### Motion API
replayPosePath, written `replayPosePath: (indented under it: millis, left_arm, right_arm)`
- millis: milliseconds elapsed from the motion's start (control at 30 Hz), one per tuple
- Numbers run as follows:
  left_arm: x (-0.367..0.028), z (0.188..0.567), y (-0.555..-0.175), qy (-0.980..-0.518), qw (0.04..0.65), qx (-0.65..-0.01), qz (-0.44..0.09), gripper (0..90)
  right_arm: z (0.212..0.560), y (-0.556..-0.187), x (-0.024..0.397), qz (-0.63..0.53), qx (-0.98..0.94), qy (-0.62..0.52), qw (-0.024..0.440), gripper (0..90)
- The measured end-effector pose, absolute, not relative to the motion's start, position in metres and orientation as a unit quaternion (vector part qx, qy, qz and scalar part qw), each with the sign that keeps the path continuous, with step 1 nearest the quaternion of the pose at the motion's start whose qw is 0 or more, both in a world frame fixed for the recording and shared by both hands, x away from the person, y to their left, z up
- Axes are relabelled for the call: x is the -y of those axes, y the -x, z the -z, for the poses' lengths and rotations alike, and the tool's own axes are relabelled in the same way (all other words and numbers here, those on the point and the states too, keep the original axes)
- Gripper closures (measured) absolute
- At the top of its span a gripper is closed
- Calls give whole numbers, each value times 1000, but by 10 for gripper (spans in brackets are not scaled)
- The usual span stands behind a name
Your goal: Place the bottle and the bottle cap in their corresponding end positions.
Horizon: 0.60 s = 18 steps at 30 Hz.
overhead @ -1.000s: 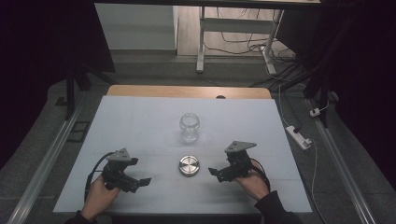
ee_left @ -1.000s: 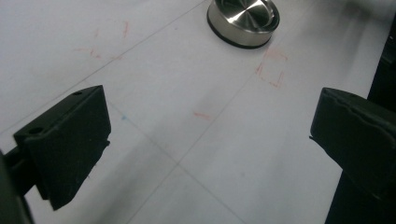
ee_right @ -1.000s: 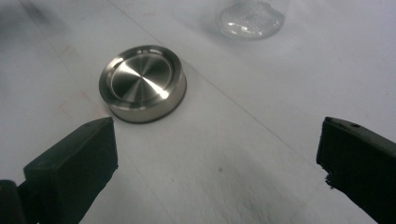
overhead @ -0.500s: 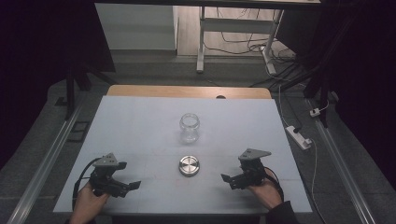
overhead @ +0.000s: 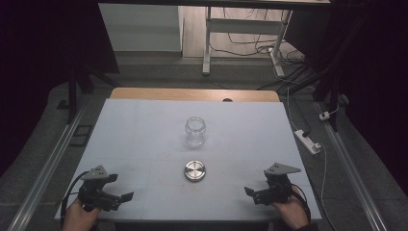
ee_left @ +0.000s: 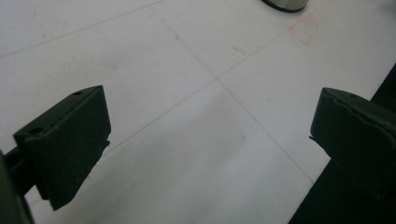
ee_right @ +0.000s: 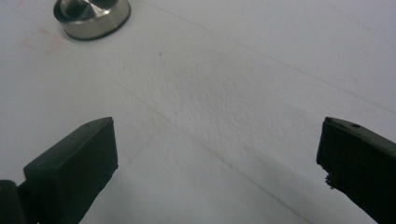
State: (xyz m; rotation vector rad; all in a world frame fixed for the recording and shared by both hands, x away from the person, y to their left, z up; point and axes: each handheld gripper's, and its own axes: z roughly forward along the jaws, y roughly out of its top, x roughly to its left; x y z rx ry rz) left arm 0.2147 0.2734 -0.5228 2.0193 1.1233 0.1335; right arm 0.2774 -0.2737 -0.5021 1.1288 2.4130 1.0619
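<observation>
We saw the white tabletop [overhead: 144, 130] spread wide below us, with a strip of bare wood along its far edge. At its near corners we held the two tongs: the left tongs [overhead: 126, 196] sat close to the near left corner, the right tongs [overhead: 249, 191] close to the near right corner, each pointing inward toward the middle of the tabletop. Both stood wide, with nothing between their jaws; in the left gripper view the left tongs [ee_left: 210, 140] framed only bare white surface crossed by faint lines, and in the right gripper view the right tongs [ee_right: 217, 158] framed the same. Toward the middle of the tabletop stood a clear glass jar [overhead: 195, 131], upright, its mouth uncovered, well apart from both tongs. Nearer to us than the jar, apart from it and roughly in line with it, lay the round metal lid [overhead: 194, 171], flat on the surface. The lid lay between the two tongs, a little farther out on the tabletop than either, touching neither. In the right gripper view the lid [ee_right: 91, 16] showed at the upper left, ahead of the jaws; in the left gripper view its rim [ee_left: 285, 4] just cut the top edge.
</observation>
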Motion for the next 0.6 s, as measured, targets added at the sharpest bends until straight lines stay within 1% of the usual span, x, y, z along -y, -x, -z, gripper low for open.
replayPosePath:
  millis: [300,600]
  left_arm:
    - [-284,528,-200,-794,390,-462,-60,0]
    - [-286,528,-196,-794,379,-470,-67,0]
  right_arm:
    - [500,-266,291,-367,-821,-414,144,0]
    - [499,-260,298,-364,-818,-423,138,0]
